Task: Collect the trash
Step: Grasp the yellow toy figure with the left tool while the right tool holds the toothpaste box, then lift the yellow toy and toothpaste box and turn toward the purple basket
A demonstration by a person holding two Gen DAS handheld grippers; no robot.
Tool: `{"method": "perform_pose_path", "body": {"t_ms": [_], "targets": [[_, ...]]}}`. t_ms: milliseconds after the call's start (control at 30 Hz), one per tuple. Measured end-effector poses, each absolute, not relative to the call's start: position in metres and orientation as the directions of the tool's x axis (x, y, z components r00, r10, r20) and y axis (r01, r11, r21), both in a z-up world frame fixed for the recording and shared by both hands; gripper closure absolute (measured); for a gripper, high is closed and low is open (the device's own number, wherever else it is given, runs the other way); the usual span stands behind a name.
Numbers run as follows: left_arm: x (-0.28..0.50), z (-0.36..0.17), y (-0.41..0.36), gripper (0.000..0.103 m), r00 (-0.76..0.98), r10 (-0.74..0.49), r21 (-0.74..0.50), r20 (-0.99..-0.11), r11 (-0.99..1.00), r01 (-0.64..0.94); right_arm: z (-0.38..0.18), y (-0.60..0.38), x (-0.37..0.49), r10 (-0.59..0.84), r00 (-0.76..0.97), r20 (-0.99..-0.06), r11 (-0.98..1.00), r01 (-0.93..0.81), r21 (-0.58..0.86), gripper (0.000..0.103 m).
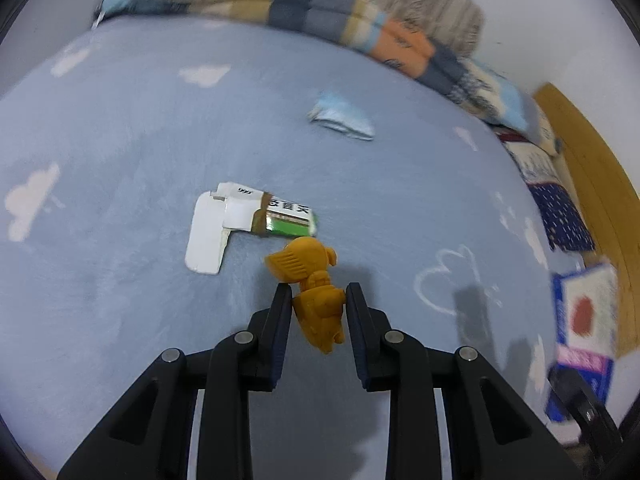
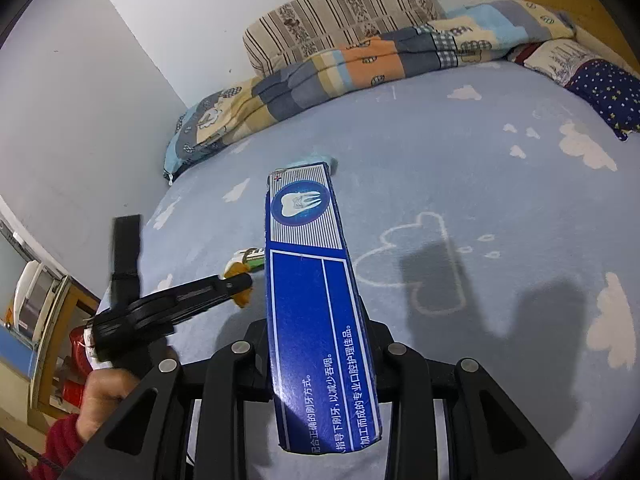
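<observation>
The left gripper point(image 1: 319, 294) has its jaws pinched on a small orange toy figure point(image 1: 308, 276), gripped around its lower body so that the winged upper part sticks out past the fingertips. The figure is raised off the bed point(image 1: 120, 128), a pale blue sheet printed with white clouds. Seen from the right-hand camera, the left gripper point(image 2: 240, 280) reaches in from the left edge with a bit of the orange figure point(image 2: 242, 298) at its tip, and the person's hand point(image 2: 104, 392) and a red sleeve point(image 2: 60, 440) show below it.

Just beyond the toy, on the sheet, lies a flattened green and white medicine carton point(image 1: 248, 222), its white flaps opened out to the left. Farther off, toward the middle of the bed, sits a crumpled light blue tissue point(image 1: 342, 118).

The right gripper point(image 2: 320, 344) has its jaws clamped on a long blue toothpaste box point(image 2: 310, 280), held by its sides near the middle. The box points away along the fingers, a white tooth emblem at its far end and white lettering at the near end. It is held above the bed, with its shadow falling on the sheet to the right.

Along the far edge of the bed runs a folded patchwork blanket point(image 2: 360, 64), with a striped pillow point(image 2: 340, 12) behind it against the wall. A dark blue starred cushion point(image 2: 608, 92) lies at the far right.
</observation>
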State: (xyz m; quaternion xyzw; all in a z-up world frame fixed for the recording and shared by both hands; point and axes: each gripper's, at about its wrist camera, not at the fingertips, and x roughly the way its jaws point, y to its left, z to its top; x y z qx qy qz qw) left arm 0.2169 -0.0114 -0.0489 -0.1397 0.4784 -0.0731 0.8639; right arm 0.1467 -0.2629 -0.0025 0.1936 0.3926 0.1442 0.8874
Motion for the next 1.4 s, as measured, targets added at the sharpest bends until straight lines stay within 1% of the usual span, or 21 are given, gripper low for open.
{"method": "perform_pose_path", "body": {"t_ms": [200, 367, 500, 633, 800, 1400], "targets": [[0.166, -0.014, -0.023, 0.077, 0.579, -0.273, -0.263, -0.768, 0.959, 0.103, 0.000, -0.256, 0.117, 0.402, 0.668, -0.626, 0.890, -0.125, 0.439, 0.072], [0.132, -0.005, -0.030, 0.076, 0.666, -0.194, -0.152, -0.720, 0.981, 0.122, -0.001, -0.249, 0.107, 0.388, 0.674, -0.629, 0.902, -0.140, 0.408, 0.071], [0.133, -0.010, -0.031, 0.076, 0.693, -0.132, -0.089, -0.708, 0.991, 0.098, -0.001, -0.244, 0.109, 0.379, 0.679, -0.629, 0.908, -0.143, 0.393, 0.071], [0.135, -0.009, -0.032, 0.076, 0.708, -0.119, -0.067, -0.696, 0.993, 0.101, -0.004, -0.242, 0.109, 0.364, 0.681, -0.635, 0.919, -0.150, 0.366, 0.071], [0.130, -0.003, -0.040, 0.076, 0.739, -0.090, -0.002, -0.668, 0.993, 0.119, -0.005, -0.240, 0.110, 0.365, 0.679, -0.637, 0.919, -0.154, 0.363, 0.071], [0.120, 0.007, -0.052, 0.076, 0.790, -0.054, 0.086, -0.611, 0.987, 0.134, -0.006, -0.232, 0.111, 0.372, 0.676, -0.637, 0.920, -0.176, 0.351, 0.071]]}}
